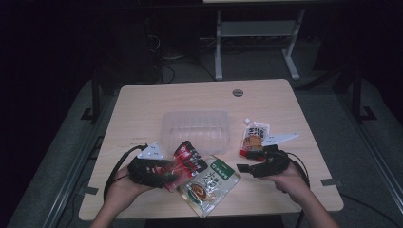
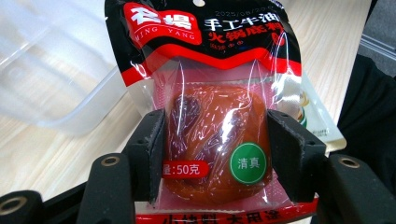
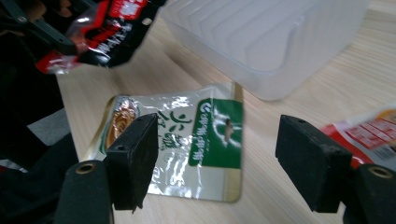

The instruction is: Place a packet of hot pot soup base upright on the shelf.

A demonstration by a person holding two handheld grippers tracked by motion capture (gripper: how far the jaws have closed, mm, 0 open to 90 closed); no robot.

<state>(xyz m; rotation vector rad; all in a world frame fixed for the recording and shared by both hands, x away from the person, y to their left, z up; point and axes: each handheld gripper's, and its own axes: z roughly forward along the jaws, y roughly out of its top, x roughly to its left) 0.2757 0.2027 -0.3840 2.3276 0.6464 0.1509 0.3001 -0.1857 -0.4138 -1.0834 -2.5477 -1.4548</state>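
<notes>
Red-black sauce packet (image 2: 212, 93) sits pinched in the left tongs (image 2: 215, 154), pads pressing both sides of its clear lower half w/ the reddish block inside; packet is lifted off the desk (image 1: 142, 102), tilted, near the front-left corner of the clear plastic tub (image 1: 195, 129). In the high view the left tongs (image 1: 172, 176) are at left-front of the desk, packet (image 1: 187, 159) sticking out toward the tub, just above the top-left edge of the green-silver pouch (image 1: 211, 185).

Pouch lies flat on the desk, front-centre, btwn the two hands, green label end pointing to the tub. Right tongs view: pouch (image 3: 187, 144) lies beyond and btwn the pads, apart from them; tub (image 3: 261, 37) behind it, red-black packet (image 3: 109, 28) up at top left.

Right tongs (image 3: 217, 163) stand spread, nothing gripped; no pad contact w/ anything. High view has the right tongs (image 1: 244, 167) at right-front, tips pointing left toward the pouch, near it but not touching.

Farther right, a white-orange spout pouch (image 1: 254, 137) lies on the desk just behind the right tongs, right of the tub. Round grommet (image 1: 238, 92) at the desk's far edge.
</notes>
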